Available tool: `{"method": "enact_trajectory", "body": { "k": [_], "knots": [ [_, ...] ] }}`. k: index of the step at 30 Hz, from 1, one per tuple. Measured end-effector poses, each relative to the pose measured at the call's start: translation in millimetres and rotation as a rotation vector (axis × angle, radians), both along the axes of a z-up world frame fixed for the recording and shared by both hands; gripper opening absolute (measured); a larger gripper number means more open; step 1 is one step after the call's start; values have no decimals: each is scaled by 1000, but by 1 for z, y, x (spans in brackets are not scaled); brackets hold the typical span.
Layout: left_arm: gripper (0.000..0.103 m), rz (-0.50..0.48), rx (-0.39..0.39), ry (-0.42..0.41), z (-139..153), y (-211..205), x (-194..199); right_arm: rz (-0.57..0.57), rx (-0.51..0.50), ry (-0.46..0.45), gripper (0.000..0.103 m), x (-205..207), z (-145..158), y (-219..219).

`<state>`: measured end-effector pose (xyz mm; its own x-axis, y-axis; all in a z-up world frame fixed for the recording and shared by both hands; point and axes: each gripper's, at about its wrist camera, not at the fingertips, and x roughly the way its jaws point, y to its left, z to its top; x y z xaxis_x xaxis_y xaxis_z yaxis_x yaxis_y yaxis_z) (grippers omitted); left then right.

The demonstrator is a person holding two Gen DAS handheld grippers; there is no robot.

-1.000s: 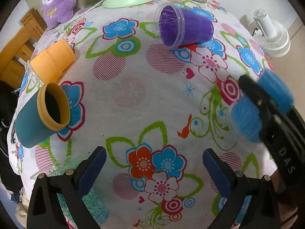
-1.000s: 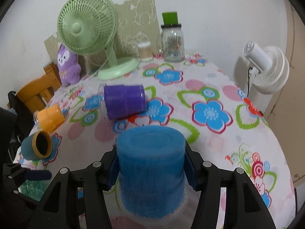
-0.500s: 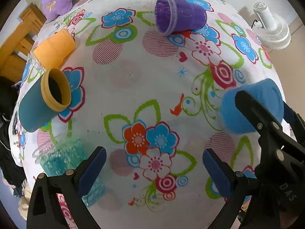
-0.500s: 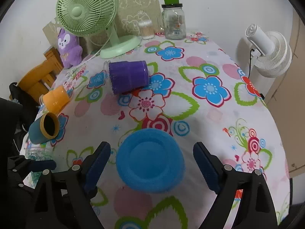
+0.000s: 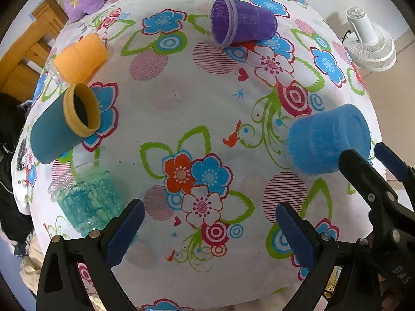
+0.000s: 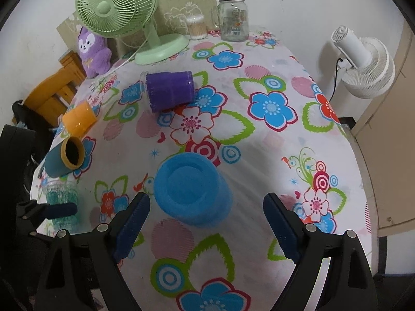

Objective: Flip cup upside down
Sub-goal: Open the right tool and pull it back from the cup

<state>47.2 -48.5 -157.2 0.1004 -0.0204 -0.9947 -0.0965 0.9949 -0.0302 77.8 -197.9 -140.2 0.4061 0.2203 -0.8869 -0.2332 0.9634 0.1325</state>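
Note:
A blue cup (image 6: 192,189) stands upside down on the flowered tablecloth (image 6: 272,140), base up. It also shows in the left wrist view (image 5: 326,140). My right gripper (image 6: 207,223) is open, drawn back just behind the cup and not touching it. In the left wrist view the right gripper (image 5: 373,165) sits beside the cup. My left gripper (image 5: 207,233) is open and empty over the tablecloth (image 5: 181,103) near its front edge.
A purple cup (image 6: 168,90), an orange cup (image 6: 77,119) and a teal cup with a tan rim (image 6: 63,156) lie on their sides. A green-tinted clear cup (image 5: 88,199) stands by my left finger. A green fan (image 6: 116,7), jar (image 6: 232,18) and plush toy (image 6: 93,51) stand at the back.
My right gripper opened, let go of the blue cup on the table upside down, and drew back. My left gripper pulled back a little.

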Motion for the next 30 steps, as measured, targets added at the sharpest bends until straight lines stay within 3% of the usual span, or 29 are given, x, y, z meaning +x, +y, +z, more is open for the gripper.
{"method": "enact_trajectory", "body": {
  "k": [10,16,30],
  "knots": [
    [102,30,19,-58,29,12,-19,49,-27,-8,91,-10,16,-6],
    [102,68,0,-128,58,23,-22,97,-42,-45,91,-20,42,-5],
    [102,90,80,-285,131,27,-39,130,-43,-132,91,-42,112,5]
  ]
}}
